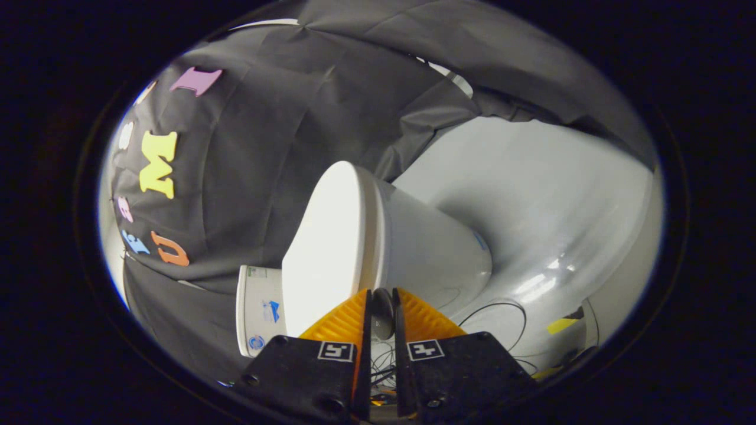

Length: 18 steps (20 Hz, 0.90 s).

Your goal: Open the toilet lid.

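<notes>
Gripper [381, 307]: the two fingers stand nearly together, with only a narrow slot between them. In that slot sits the front rim of the lid [322, 254], a thin rounded edge showing between the fingertips. Both fingers appear to press on this edge, one on each face, so the jaws are closed on the lid.

Lid: white, oval, smooth. The view is rolled, so the toilet [437, 254] appears tipped on its side. The lid's long axis runs from the gripped front edge away from the fingers toward its far rounded end near the cloth wall [283, 130]. Its broad top face turns toward the side of the left finger. It lies close against the seat and bowl; only a thin seam line separates them, so it is down or barely parted. Whether any gap has opened cannot be told.

Bowl: white, tapering, on the right finger's side of the lid. The tank [260, 310] shows beside the left finger, with small stickers on it.

Surface: pale glossy floor [549, 195] beyond the bowl, with bright reflections. Thin dark cables [502, 307] loop on it just beyond the right finger. A yellow tape strip [560, 324] lies farther out.

Room: wrinkled black cloth hangs behind the toilet.
</notes>
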### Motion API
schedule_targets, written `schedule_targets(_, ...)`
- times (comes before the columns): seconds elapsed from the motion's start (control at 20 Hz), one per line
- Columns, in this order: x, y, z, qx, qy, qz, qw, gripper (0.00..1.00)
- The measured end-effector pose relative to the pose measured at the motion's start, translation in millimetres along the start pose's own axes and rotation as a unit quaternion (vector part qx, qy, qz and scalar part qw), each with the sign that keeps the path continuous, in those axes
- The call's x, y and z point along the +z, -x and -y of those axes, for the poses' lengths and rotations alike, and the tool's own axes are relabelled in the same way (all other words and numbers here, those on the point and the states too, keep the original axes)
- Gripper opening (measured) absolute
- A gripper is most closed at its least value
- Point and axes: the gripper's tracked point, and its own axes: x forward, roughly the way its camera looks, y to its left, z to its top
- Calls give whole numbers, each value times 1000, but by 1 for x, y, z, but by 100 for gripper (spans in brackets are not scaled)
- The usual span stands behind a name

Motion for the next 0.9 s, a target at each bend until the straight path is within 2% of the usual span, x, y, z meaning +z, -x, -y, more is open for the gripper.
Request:
schedule_targets(0.4, 2, 15, -29, 6, -6, 0, 1000, 6)
schedule_targets(0.55, 7, 21, -44, -12, -26, -1, 1000, 4)
schedule_targets(0.75, 9, 32, -62, -21, 18, 9, 1000, 4)
schedule_targets(0.9, 11, 46, -88, -8, 28, 12, 999, 4)
